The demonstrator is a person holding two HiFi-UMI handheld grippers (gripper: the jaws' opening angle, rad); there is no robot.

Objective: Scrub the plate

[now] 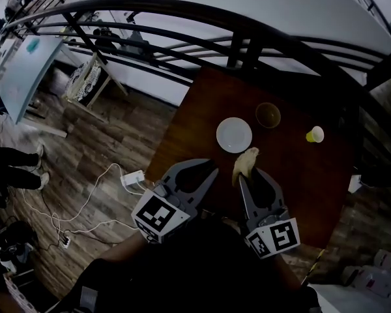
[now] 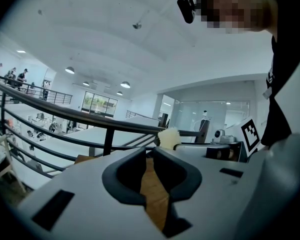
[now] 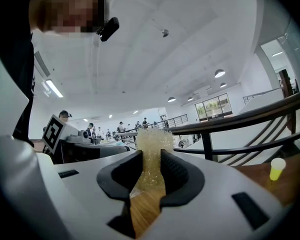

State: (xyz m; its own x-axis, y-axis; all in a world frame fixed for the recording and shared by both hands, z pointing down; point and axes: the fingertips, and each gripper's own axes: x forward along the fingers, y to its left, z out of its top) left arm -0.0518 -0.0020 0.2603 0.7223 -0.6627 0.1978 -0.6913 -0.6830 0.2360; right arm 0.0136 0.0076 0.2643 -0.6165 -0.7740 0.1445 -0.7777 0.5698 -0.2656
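Now, porous yellow sponge point(image 3: 152, 136) tight in the right gripper point(image 3: 151, 158), left gripper point(image 2: 149, 154) closed and empty, round white plate point(image 1: 234, 135) nearby.

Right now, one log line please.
left gripper: jaws shut, empty | right gripper: jaws on yellow sponge | round white plate: on brown wooden table
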